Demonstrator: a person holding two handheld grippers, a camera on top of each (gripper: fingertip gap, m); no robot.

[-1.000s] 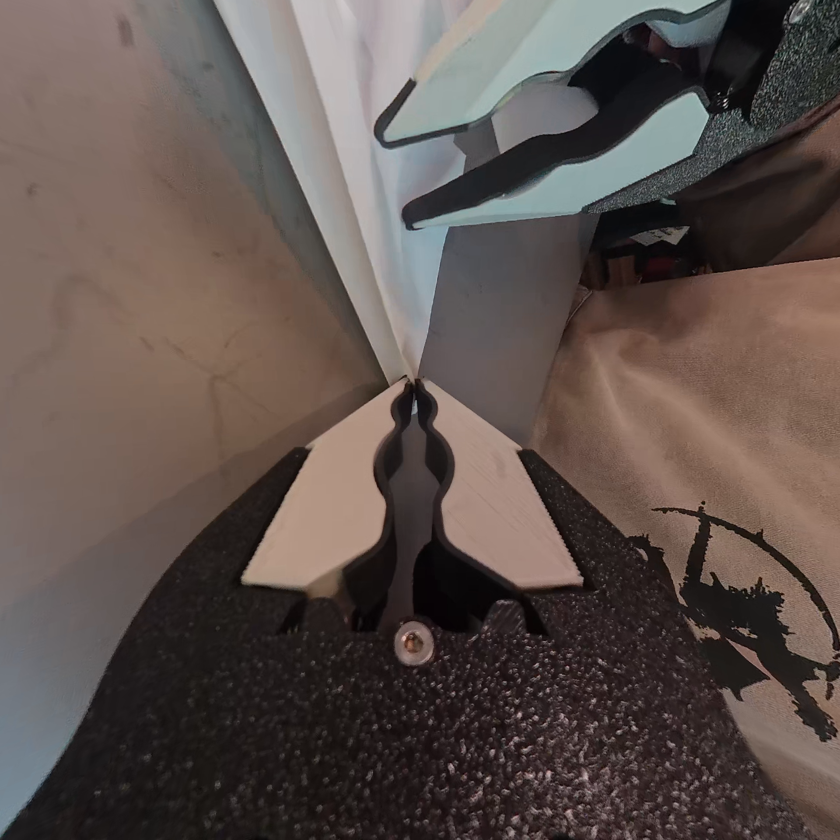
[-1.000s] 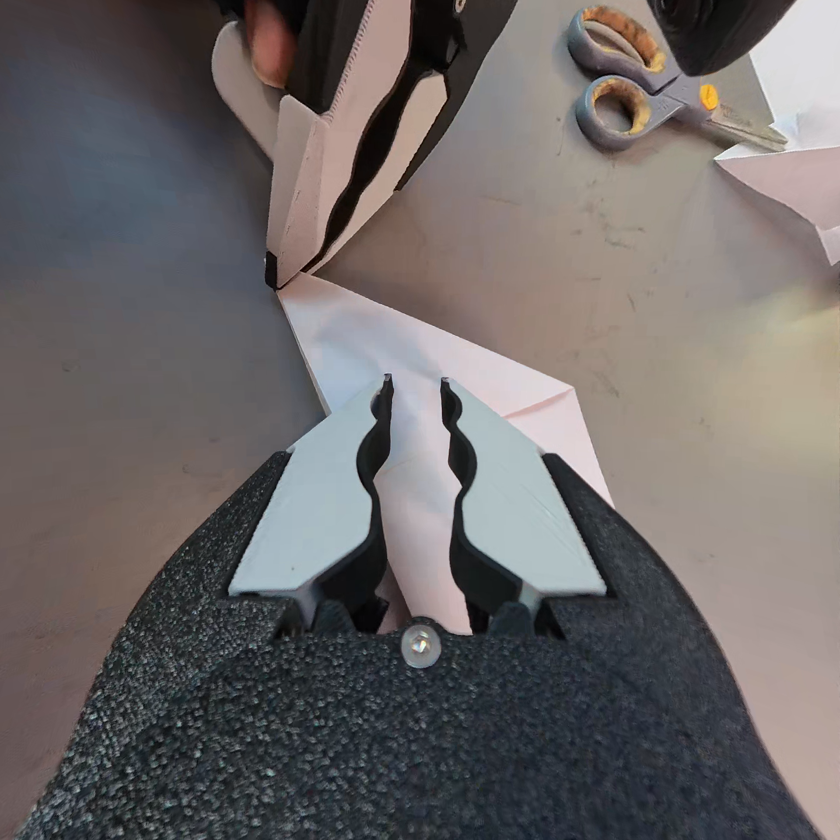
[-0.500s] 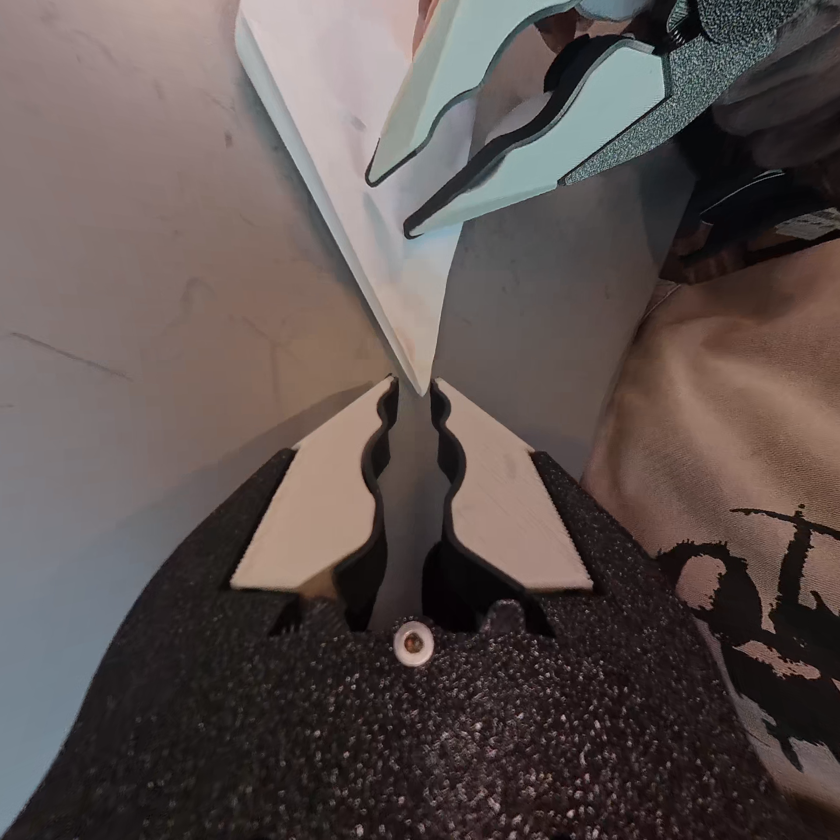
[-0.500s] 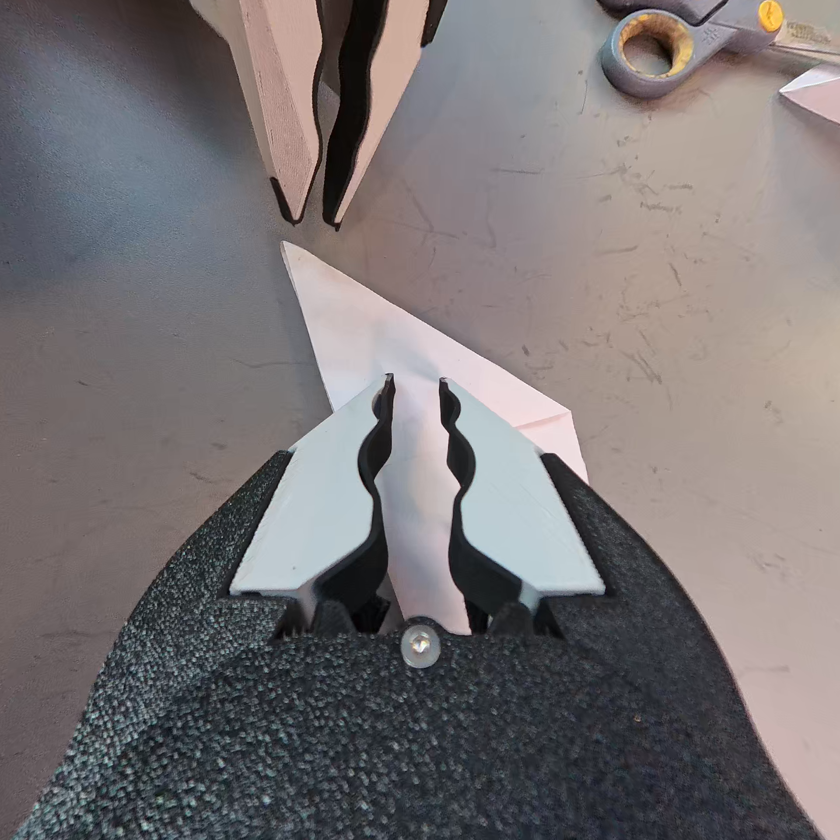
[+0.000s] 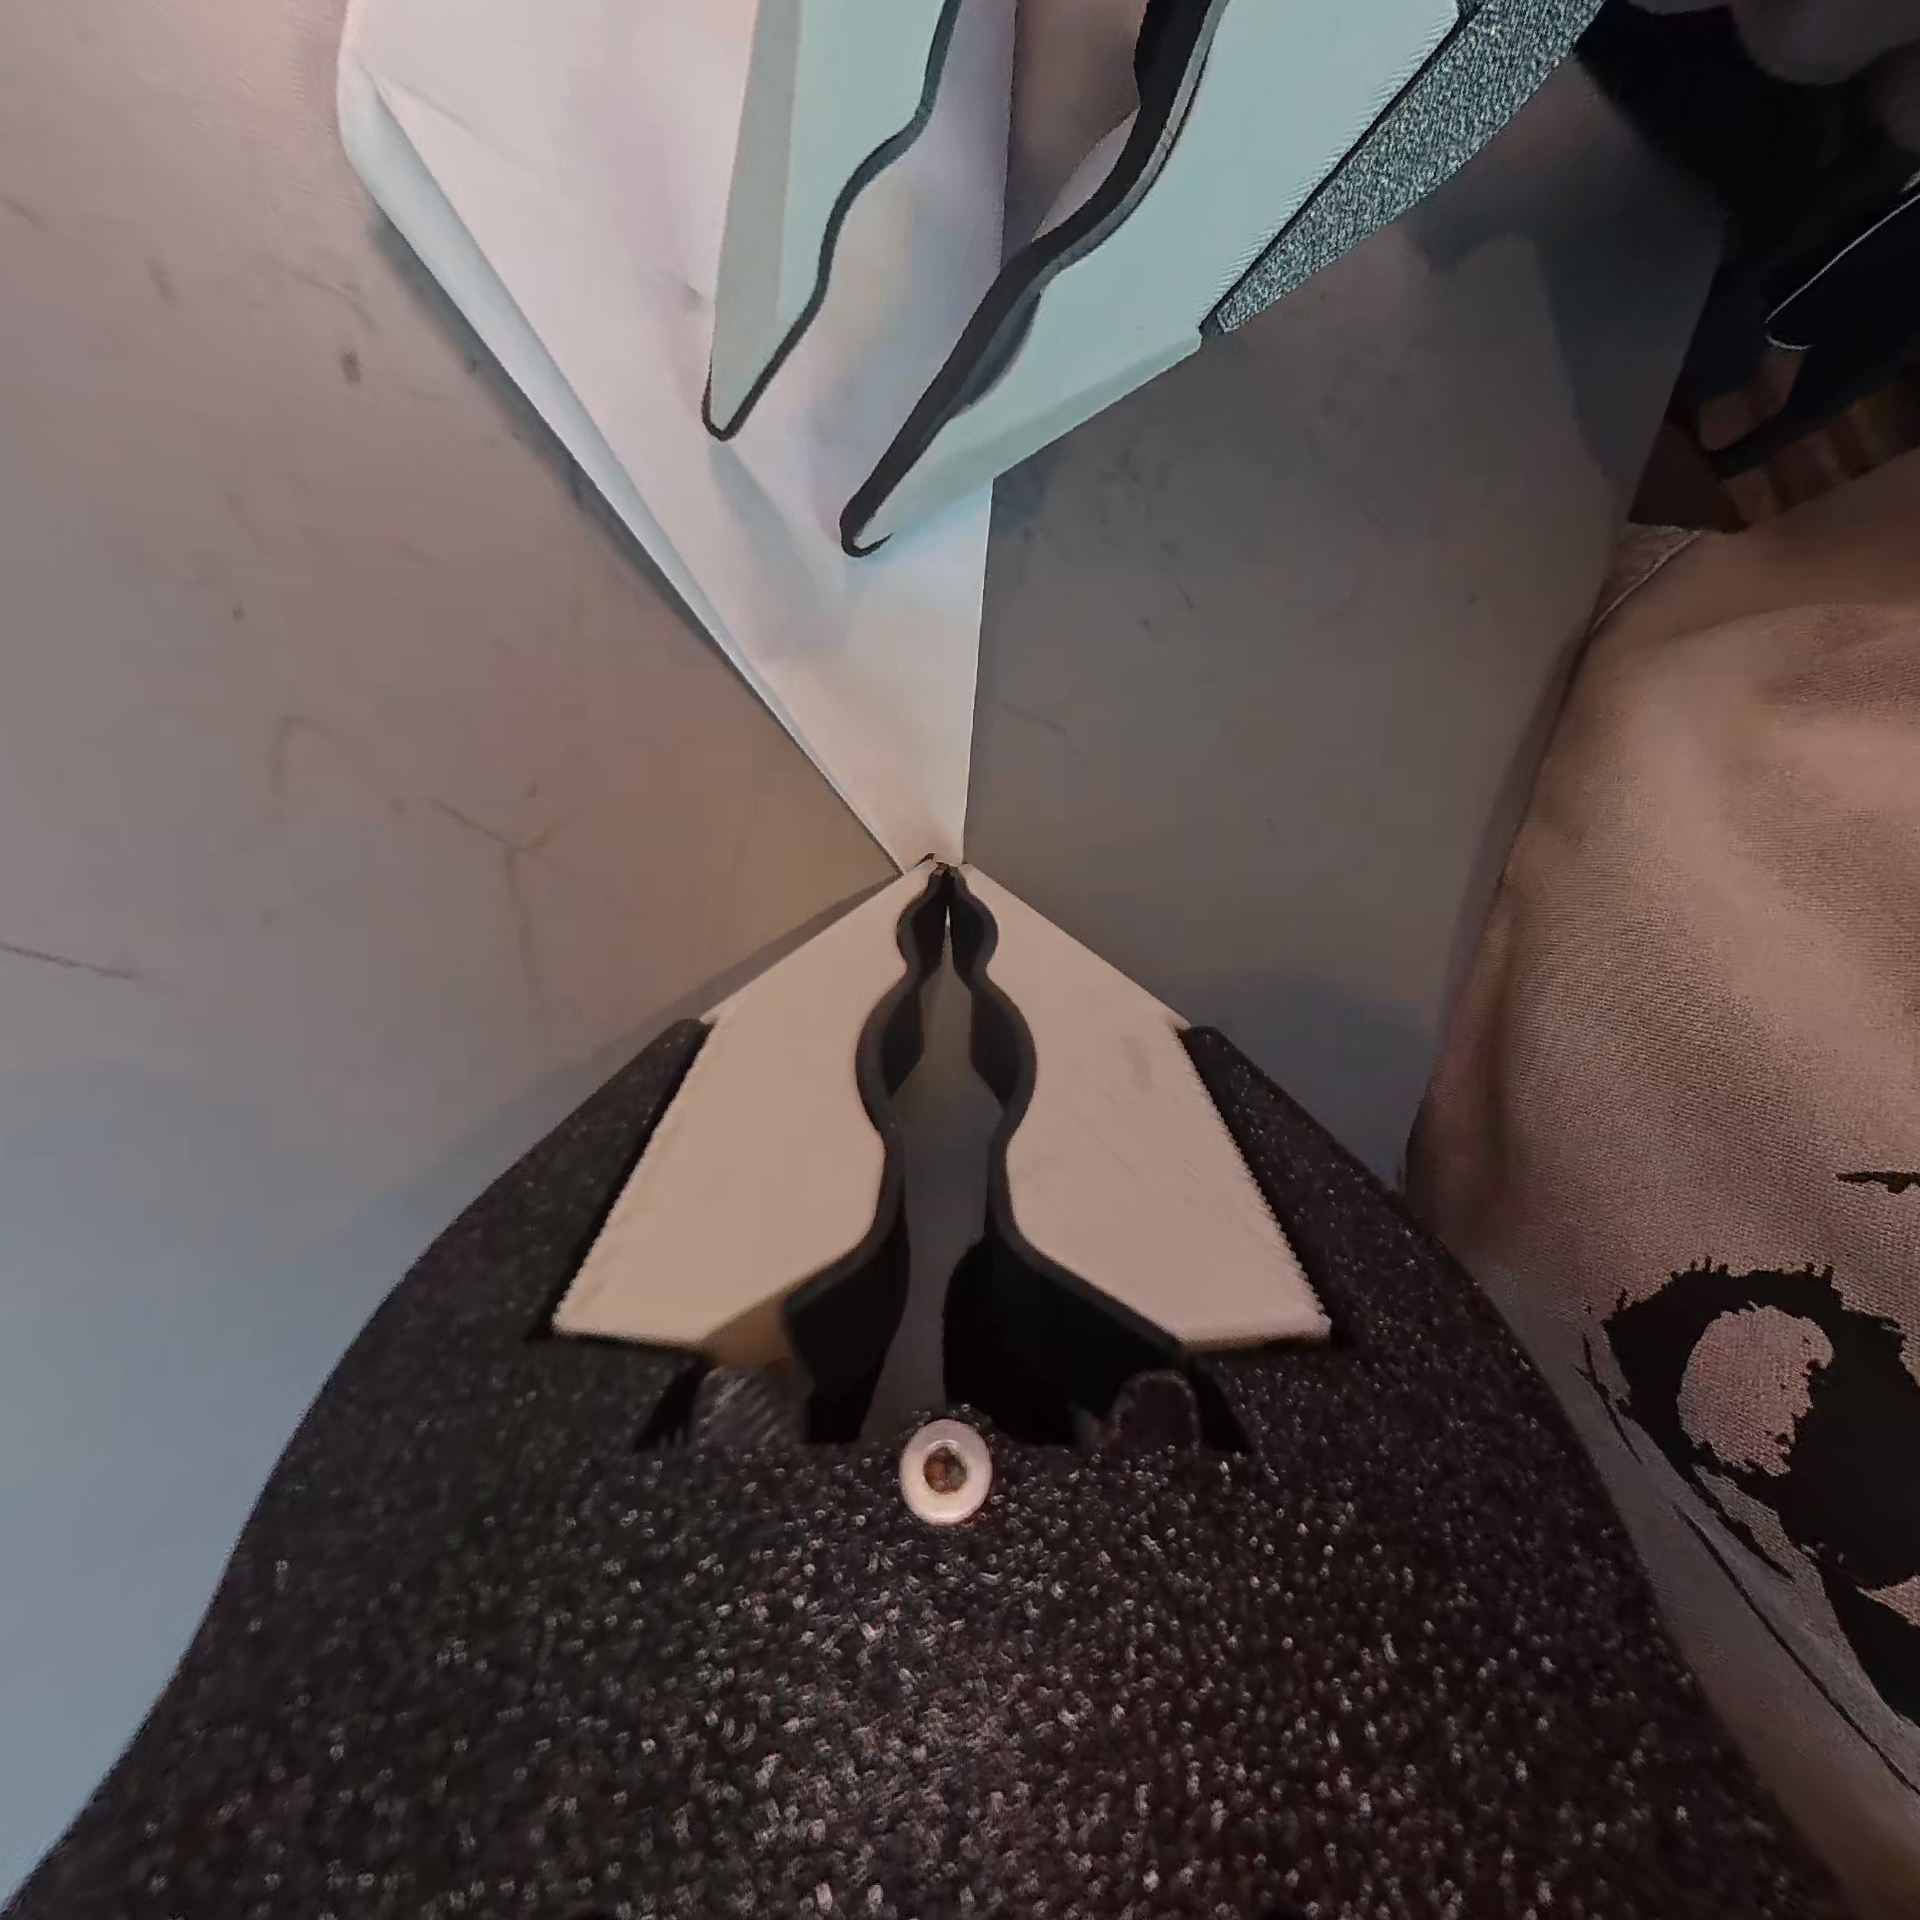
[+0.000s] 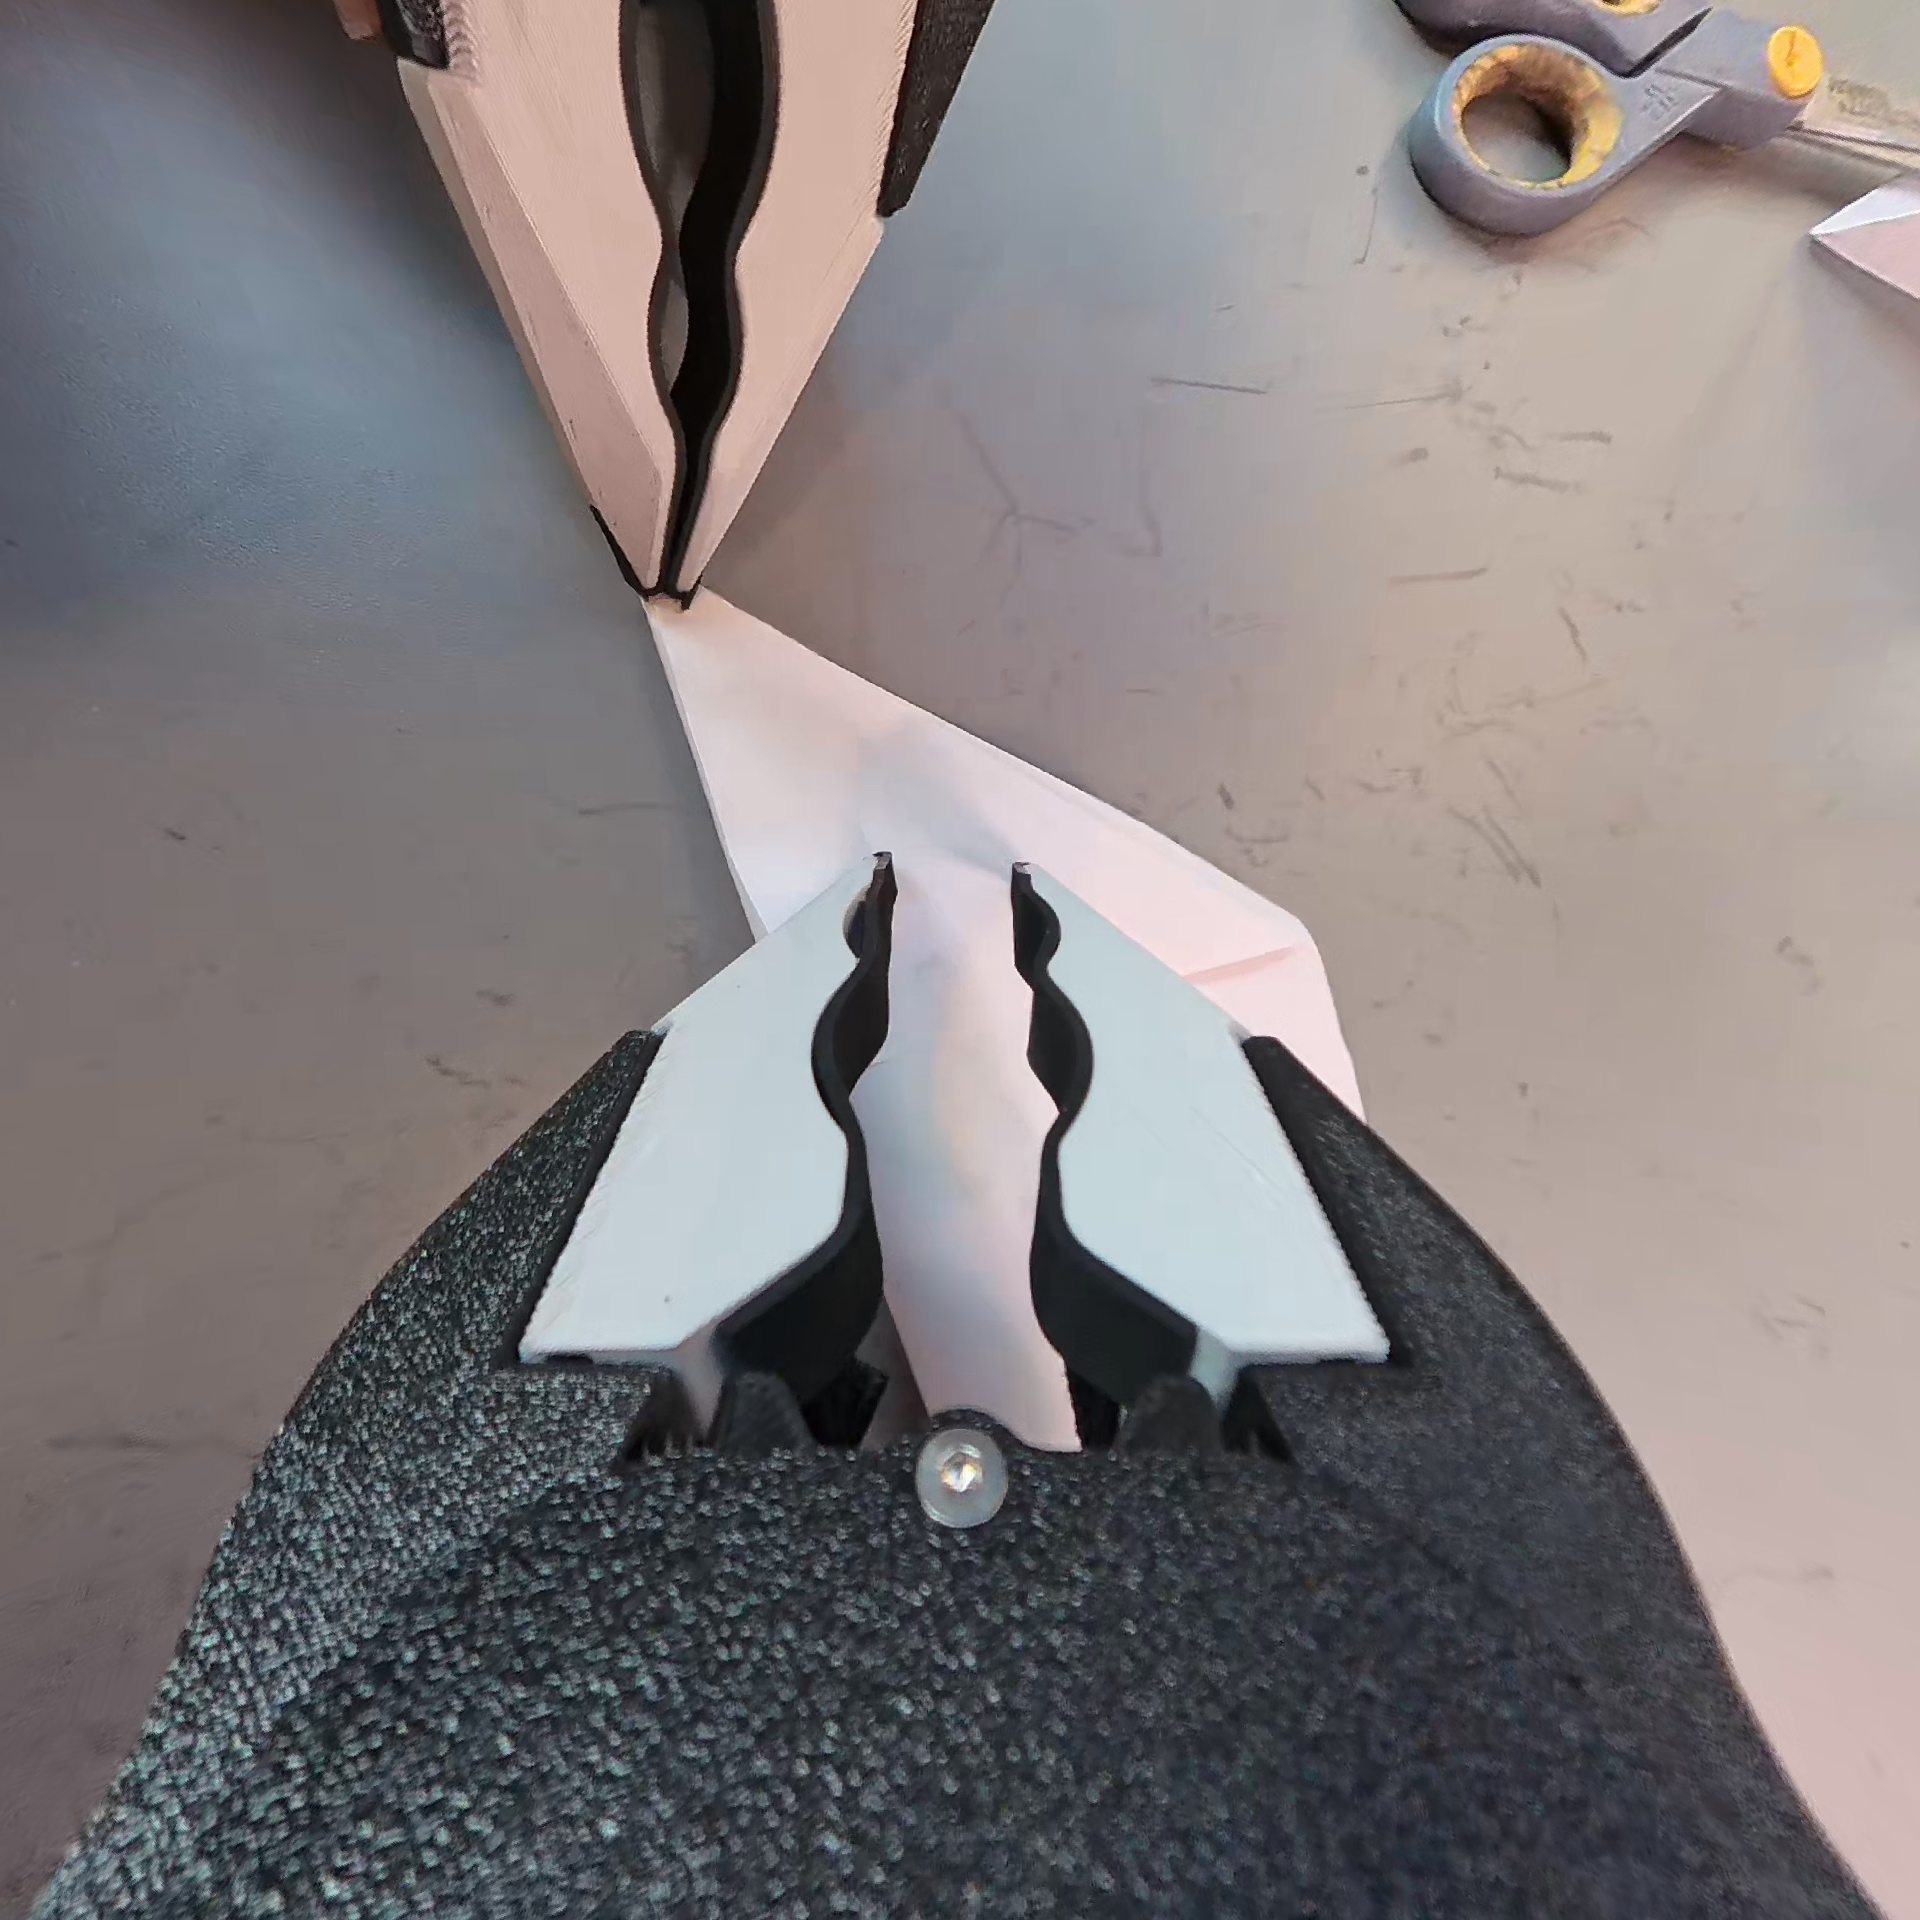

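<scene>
A folded white paper (image 6: pixel 831 769), pointed like a dart, lies on the grey table (image 6: pixel 1351 623). My left gripper (image 5: pixel 943 883) is shut on the paper's sharp tip (image 5: pixel 831 540); in the right wrist view it (image 6: pixel 665 592) comes down from the top with its fingertips together at that tip. My right gripper (image 6: pixel 953 868) is open, its fingers straddling the paper's wider middle from above. It also shows in the left wrist view (image 5: pixel 790 483), open over the paper. The paper's rear is hidden under the right gripper body.
Grey-handled scissors (image 6: pixel 1558 135) lie at the far right of the table, next to the corner of another white sheet (image 6: pixel 1870 218). A person's beige garment with a black print (image 5: pixel 1662 935) fills the right side of the left wrist view. Tip to tip, the grippers are about 8 centimetres apart.
My left gripper was open just off the paper's tip half a second ago and has now shut on it. The right gripper stays open over the paper.
</scene>
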